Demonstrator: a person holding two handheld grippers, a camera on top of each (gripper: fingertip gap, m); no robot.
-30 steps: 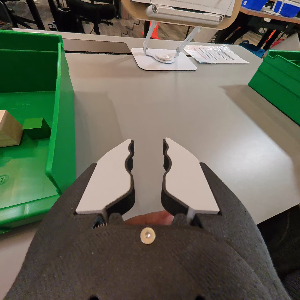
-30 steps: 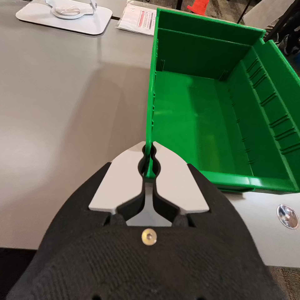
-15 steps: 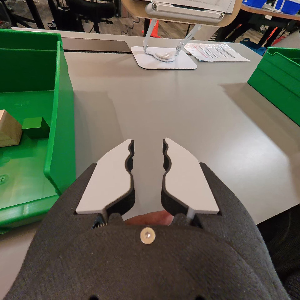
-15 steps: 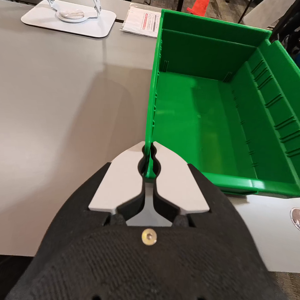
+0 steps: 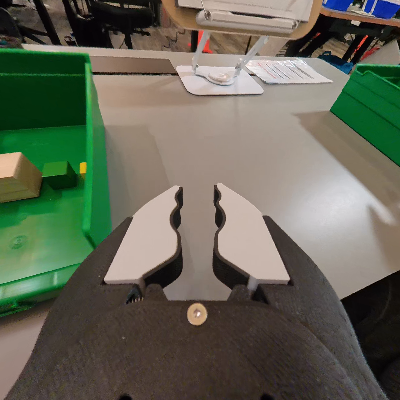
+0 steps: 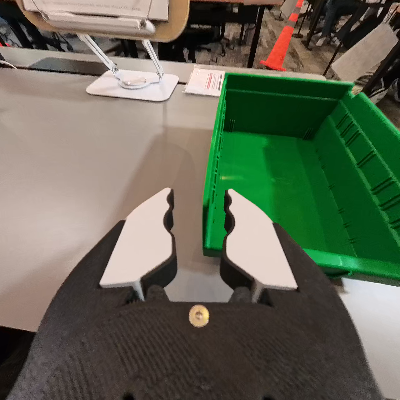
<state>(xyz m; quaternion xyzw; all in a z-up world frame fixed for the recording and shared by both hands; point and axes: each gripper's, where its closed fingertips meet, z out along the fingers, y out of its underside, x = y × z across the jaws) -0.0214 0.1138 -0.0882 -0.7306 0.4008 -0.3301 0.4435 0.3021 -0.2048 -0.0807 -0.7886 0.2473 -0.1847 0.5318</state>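
In the green bin (image 5: 43, 216) on my left lie a wooden block (image 5: 17, 175) and a small green block (image 5: 58, 175). My left hand-held gripper (image 5: 198, 190) hangs spread and empty over the desk (image 5: 238, 151). My right hand-held gripper (image 6: 199, 193) is also spread, its right finger above the near left wall of the second bin (image 6: 281, 194); this wall looks thin, stiff and smooth, I think good to pinch.

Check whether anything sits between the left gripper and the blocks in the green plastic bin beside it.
Yes: the green plastic bin's right side wall stands between the open left gripper and the tan wooden block, dark green block and yellow block inside.
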